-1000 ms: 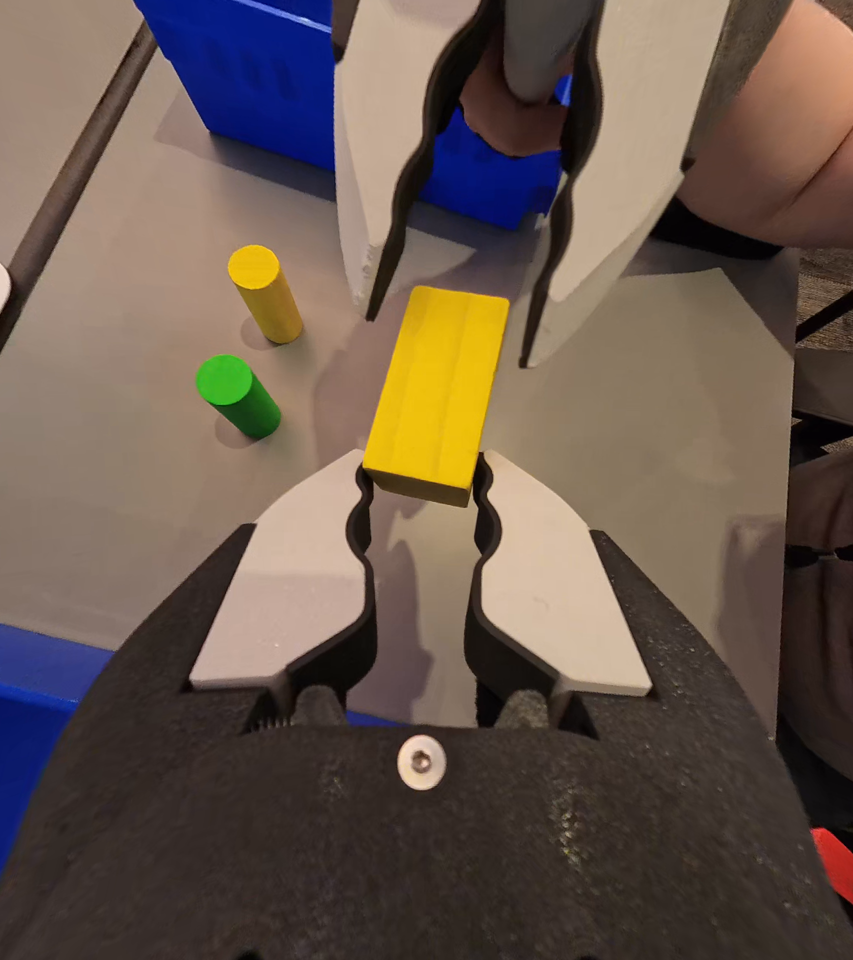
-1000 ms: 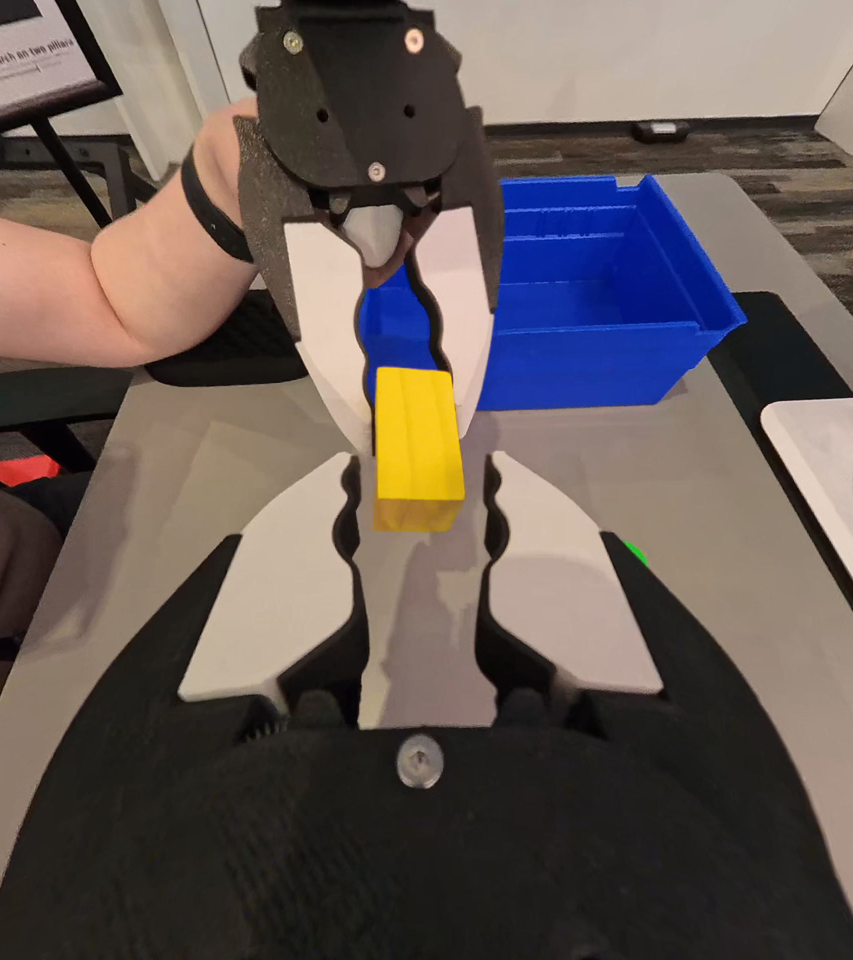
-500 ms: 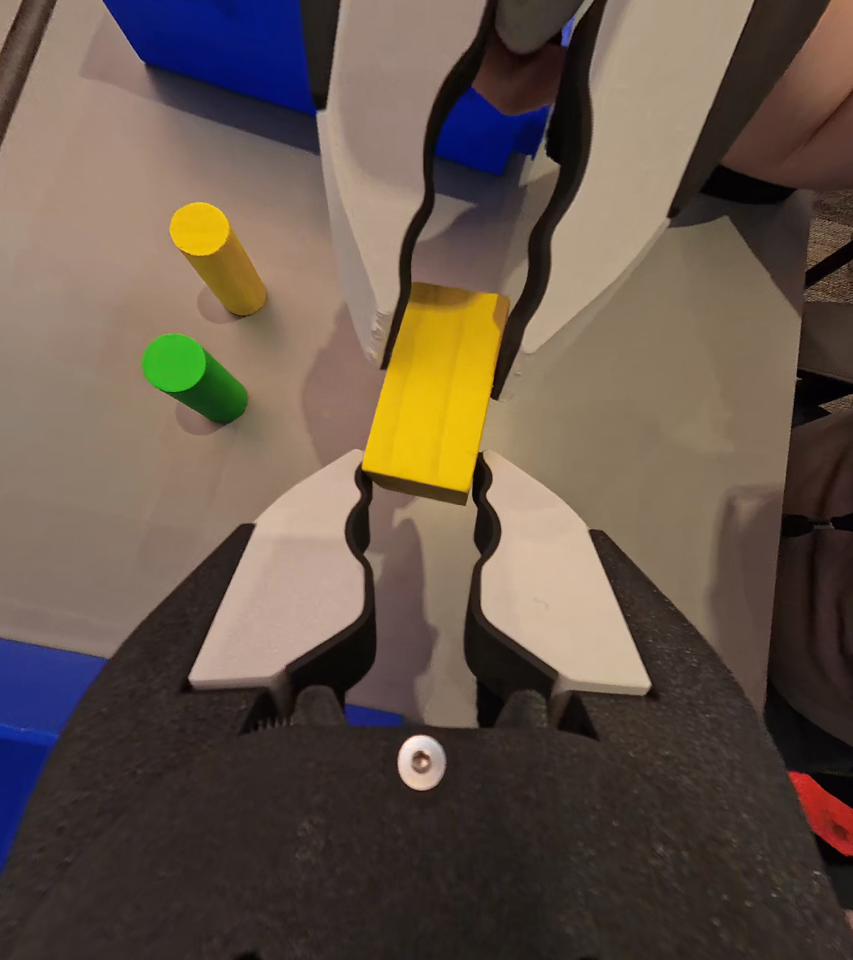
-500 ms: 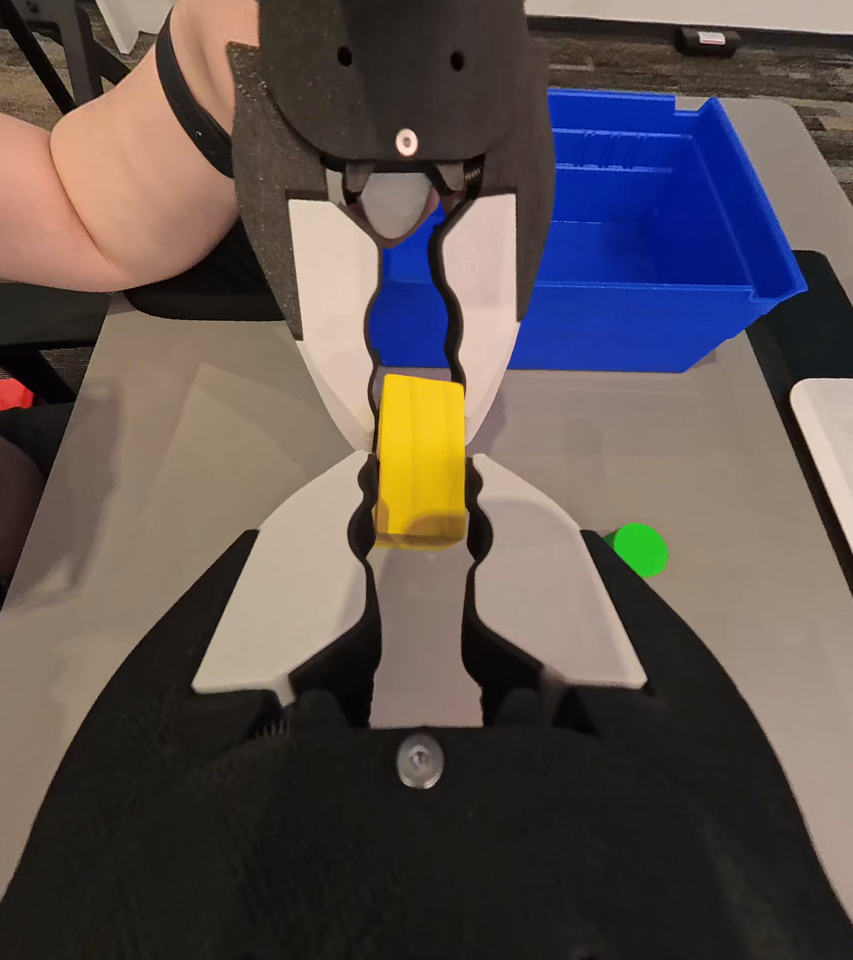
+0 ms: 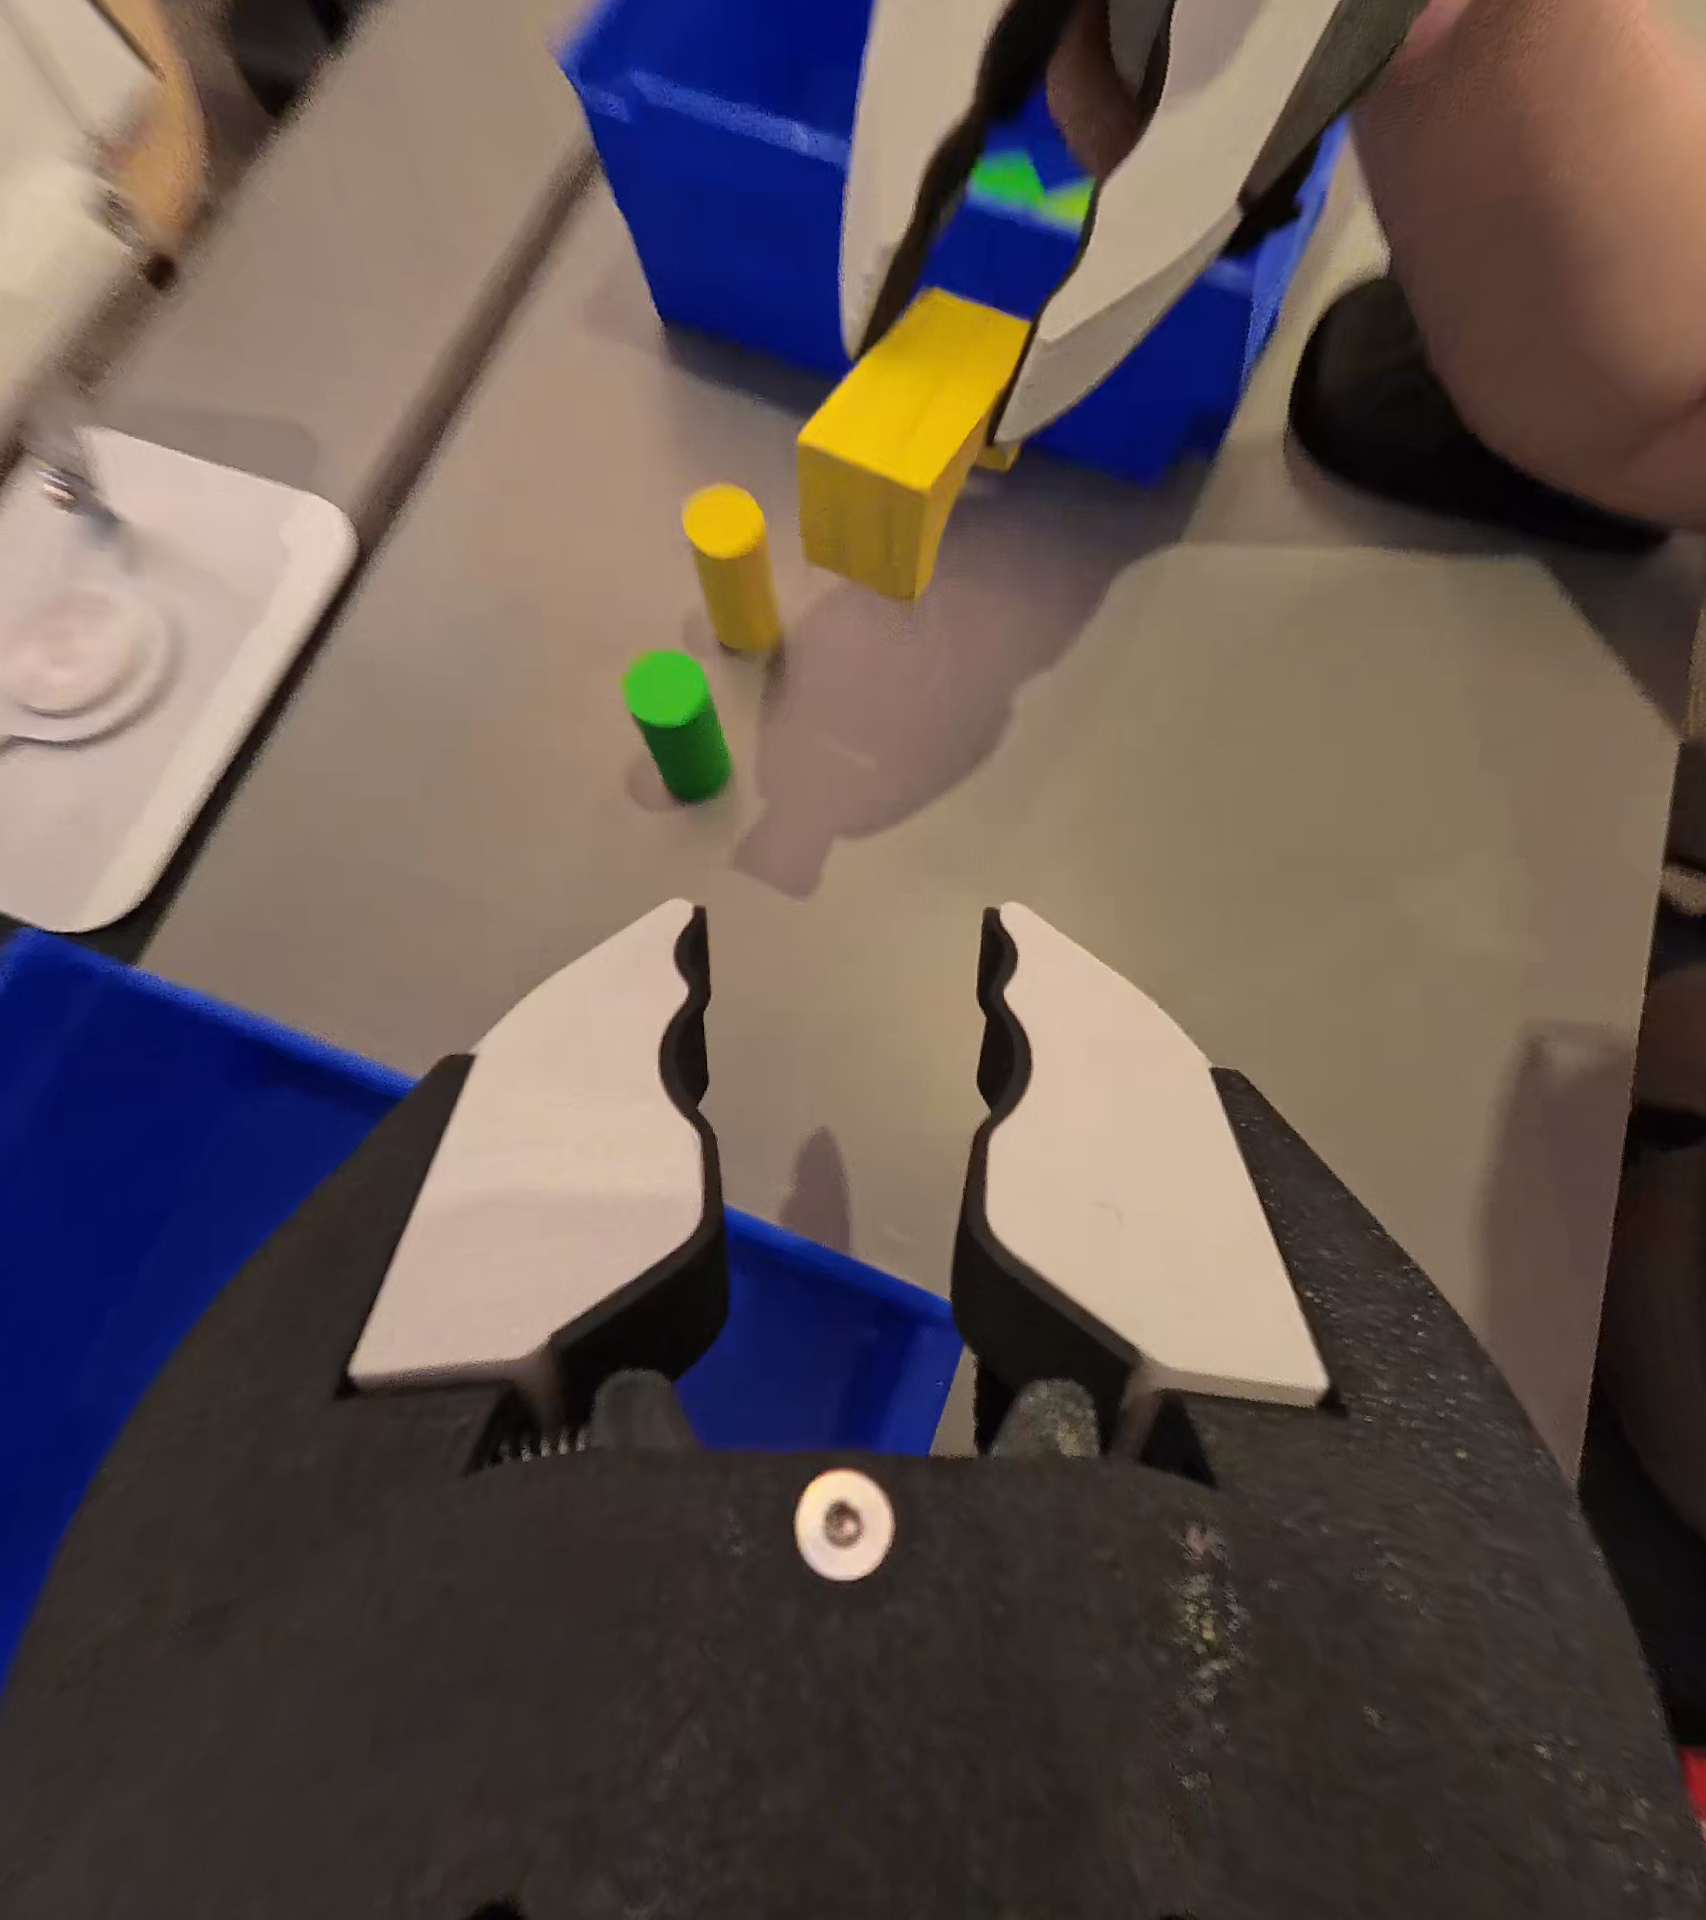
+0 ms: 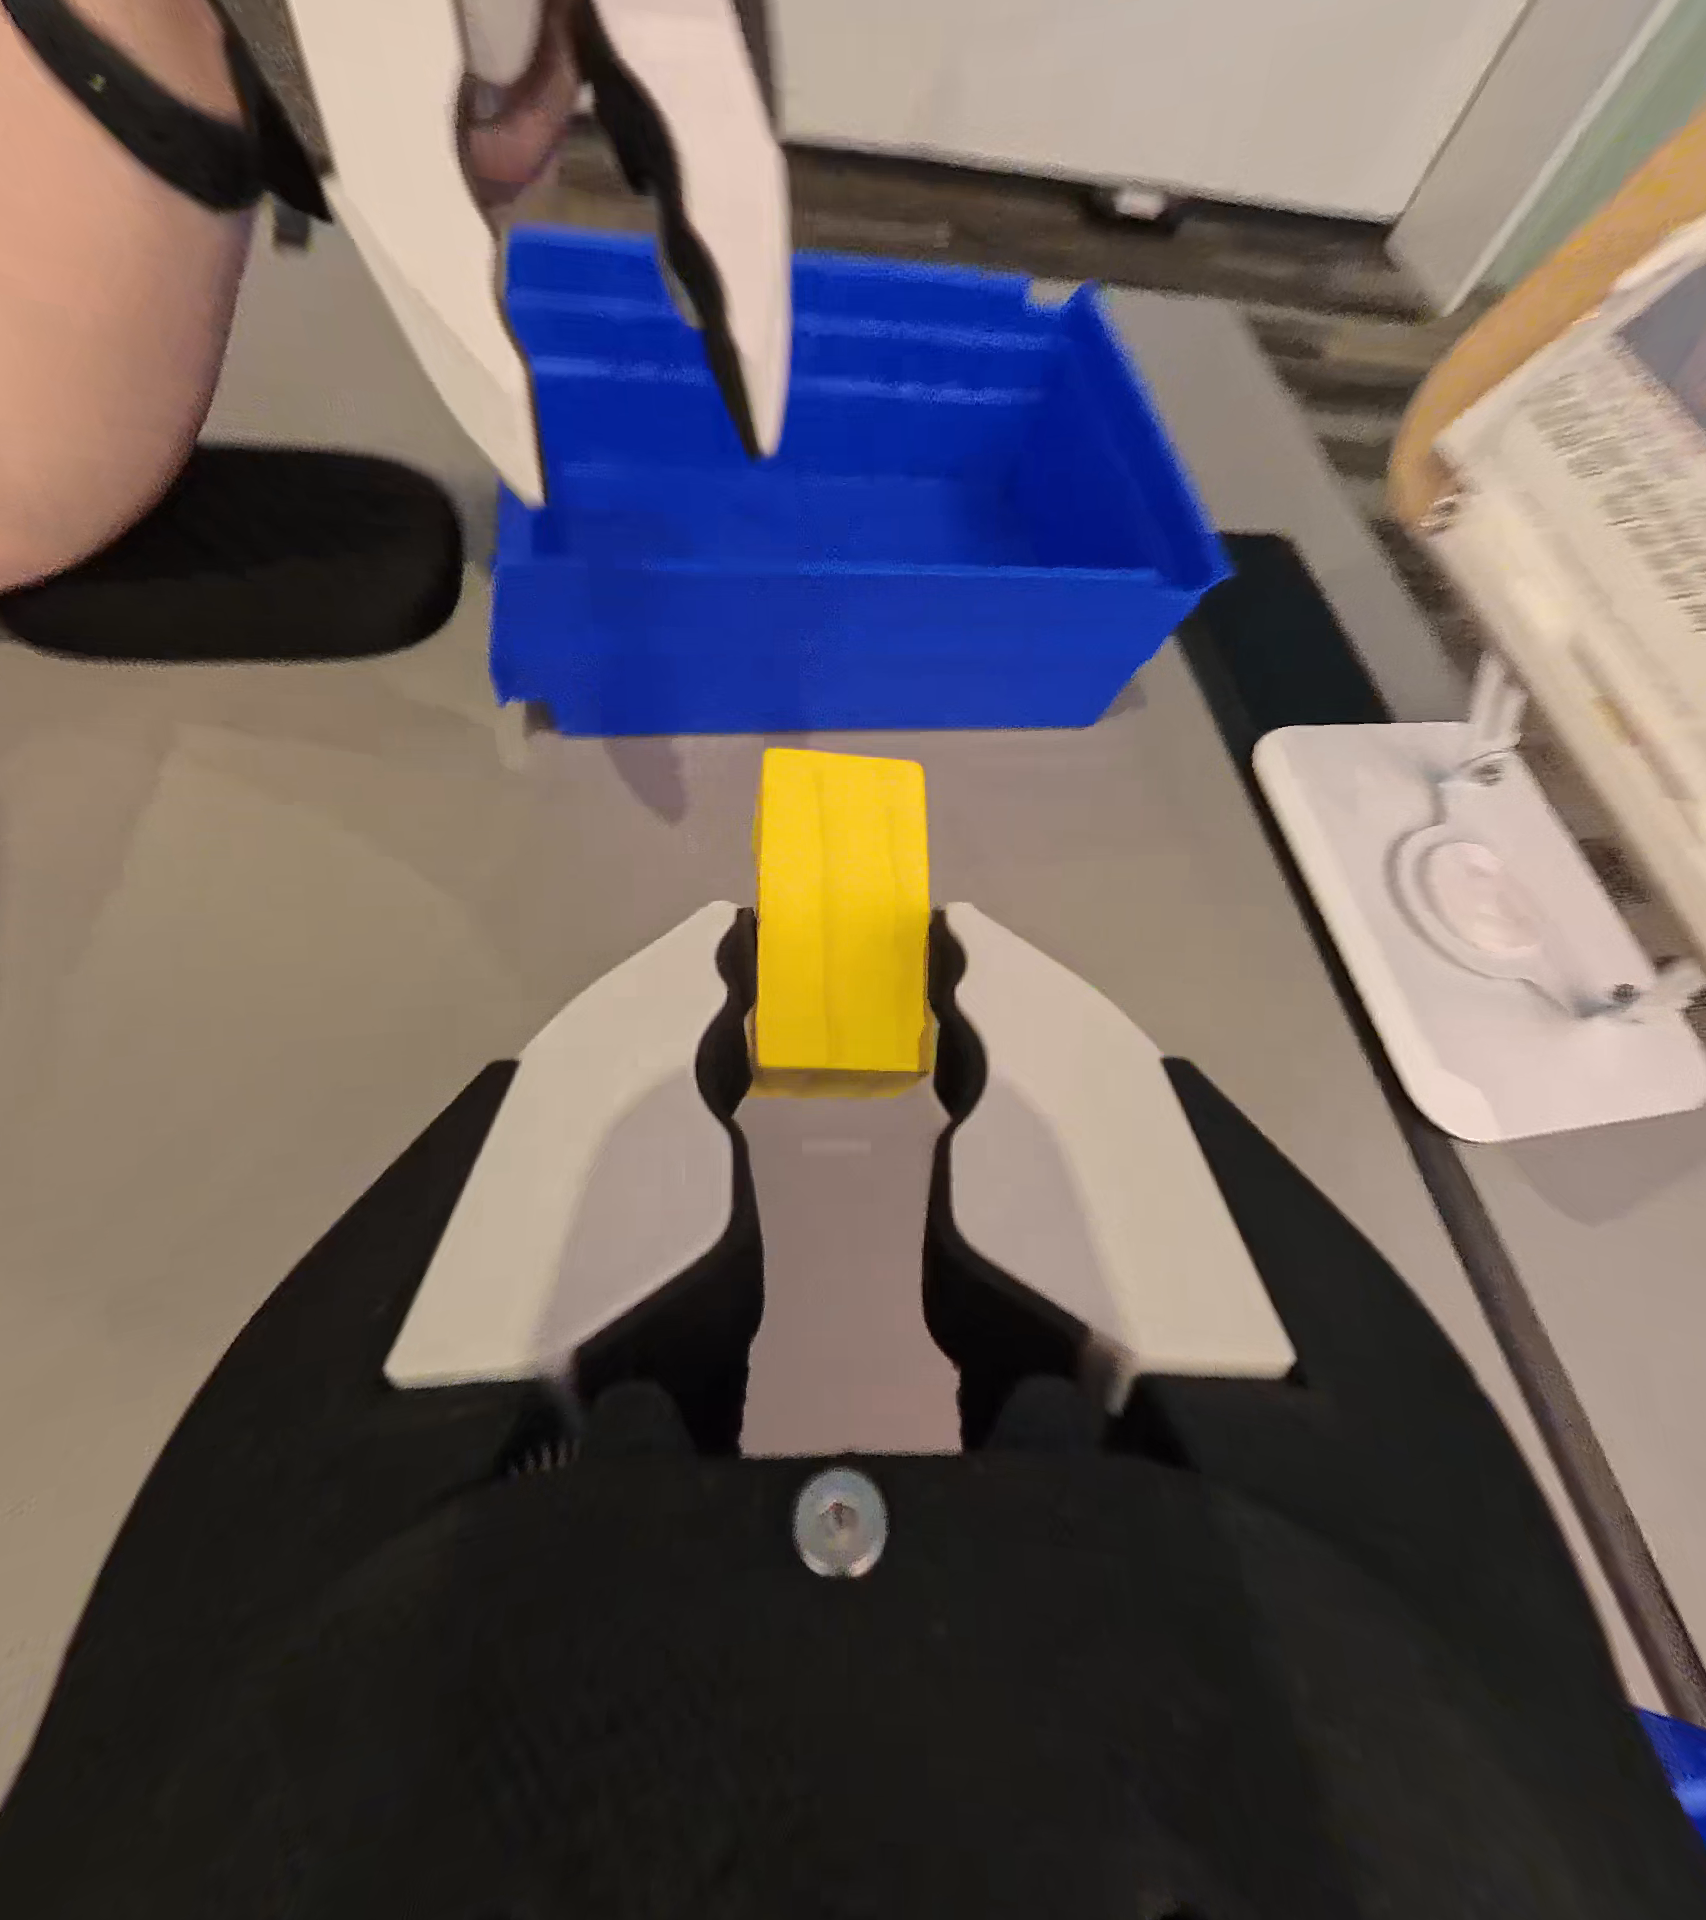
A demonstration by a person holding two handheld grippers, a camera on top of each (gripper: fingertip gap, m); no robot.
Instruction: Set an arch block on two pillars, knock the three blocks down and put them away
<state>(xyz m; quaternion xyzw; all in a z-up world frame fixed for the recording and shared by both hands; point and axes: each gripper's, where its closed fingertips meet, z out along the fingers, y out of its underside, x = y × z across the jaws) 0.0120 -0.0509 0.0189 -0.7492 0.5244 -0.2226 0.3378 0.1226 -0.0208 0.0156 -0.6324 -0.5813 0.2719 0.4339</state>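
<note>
While the left gripper [image 5: 841, 914] has let go of the yellow arch block [image 5: 893, 449] and drawn back with jaws spread and empty, the right gripper [image 6: 841, 914] now clamps it alone, lifted above the grey table [image 5: 1244, 831] near the far blue bin [image 5: 724, 177]. Yellow pillar [image 5: 730, 566] and green pillar [image 5: 677, 723] stand upright just left of the block.

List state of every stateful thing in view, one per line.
left tongs: open, empty
right tongs: shut on yellow arch block, held off the table
yellow pillar: upright, bare top
green pillar: upright, bare top
far blue bin: upright, open-topped
</note>
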